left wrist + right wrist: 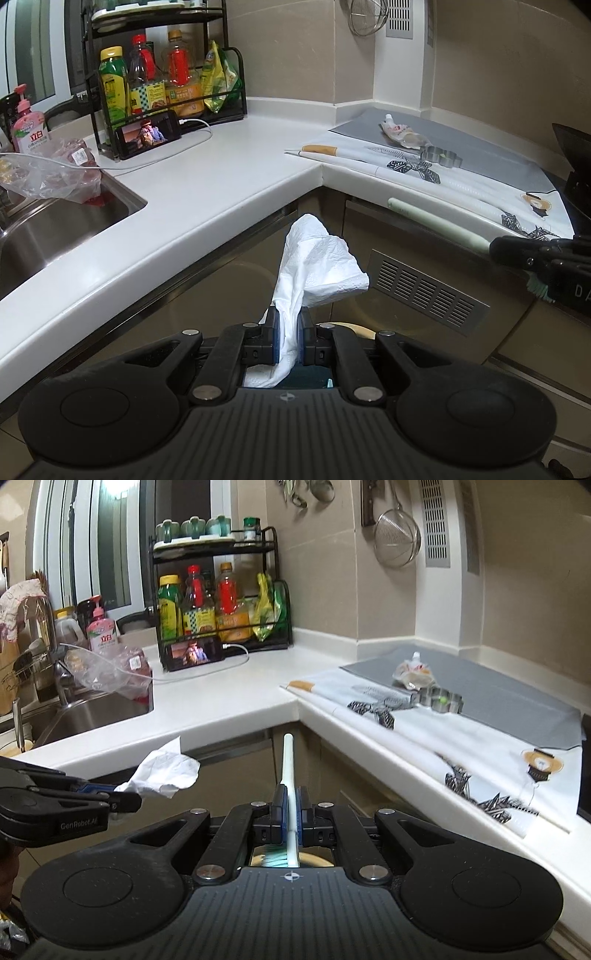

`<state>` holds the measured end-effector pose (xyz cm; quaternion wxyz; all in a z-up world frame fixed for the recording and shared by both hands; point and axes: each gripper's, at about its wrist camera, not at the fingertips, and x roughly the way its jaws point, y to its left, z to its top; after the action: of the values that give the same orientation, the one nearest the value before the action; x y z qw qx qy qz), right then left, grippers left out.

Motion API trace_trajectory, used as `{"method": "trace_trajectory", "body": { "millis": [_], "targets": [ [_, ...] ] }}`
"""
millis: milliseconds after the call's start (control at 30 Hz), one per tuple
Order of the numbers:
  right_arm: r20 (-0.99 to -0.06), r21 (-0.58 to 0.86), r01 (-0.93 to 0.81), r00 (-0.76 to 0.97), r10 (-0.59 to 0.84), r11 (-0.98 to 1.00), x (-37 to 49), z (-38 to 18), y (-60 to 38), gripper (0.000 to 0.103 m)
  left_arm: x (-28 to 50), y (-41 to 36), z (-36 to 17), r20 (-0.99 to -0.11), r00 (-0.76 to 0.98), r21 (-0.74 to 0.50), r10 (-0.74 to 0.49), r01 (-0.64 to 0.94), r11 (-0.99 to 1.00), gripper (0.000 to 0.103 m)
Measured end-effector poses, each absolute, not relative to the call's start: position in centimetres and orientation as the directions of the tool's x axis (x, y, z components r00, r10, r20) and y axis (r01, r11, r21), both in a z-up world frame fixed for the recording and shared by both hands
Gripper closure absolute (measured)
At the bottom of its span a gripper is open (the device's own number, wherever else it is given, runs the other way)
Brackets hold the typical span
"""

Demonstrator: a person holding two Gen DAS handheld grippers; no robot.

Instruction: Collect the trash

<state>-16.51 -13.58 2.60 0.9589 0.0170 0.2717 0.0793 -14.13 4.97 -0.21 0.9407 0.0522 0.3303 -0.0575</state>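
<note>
Left wrist view shows the crumpled white tissue (314, 266) pinched between the blue pads of the left tool (289, 332), its loose bulk standing up and forward out of the closed jaws, in the air in front of the cabinet doors and below the edge of the worktop (207, 173). Right wrist view shows the pale green toothbrush (290, 775) clamped in the right tool (291, 812): its long axis runs straight along the tool, handle end pointing forward toward the worktop's inner corner, bristles back under the tool body. Both tools are therefore full and shut on their loads, side by side, the left tool (122, 799) just to the left of the toothbrush.

Beneath the bristles, through the gap in the right tool, a round pale rim (314, 860) shows; the same rim peeks past the left tool. I judge this to be the bin mouth, though too little shows to be sure. If so, it lies straight down from both loads, slightly nearer the toothbrush, so the coming move is likely a drop, not a reach.

Farther from the toothbrush, up on the worktop to its right, a squeezed sauce pouch (412, 672) lies on the grey mat (517, 705), beside a metal cutter (439, 699). The right tool is nearer it.
</note>
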Motion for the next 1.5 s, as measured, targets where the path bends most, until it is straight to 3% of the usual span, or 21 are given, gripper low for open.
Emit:
{"method": "trace_trajectory", "body": {
  "millis": [1500],
  "targets": [
    [-0.603,0.098,-0.165,0.775,0.190,0.981,-14.3,-0.1,-12.6,0.098,-11.8,4.1,-2.9,-0.723,0.690,0.082,-0.031,0.130,0.988,0.094]
  ]
}}
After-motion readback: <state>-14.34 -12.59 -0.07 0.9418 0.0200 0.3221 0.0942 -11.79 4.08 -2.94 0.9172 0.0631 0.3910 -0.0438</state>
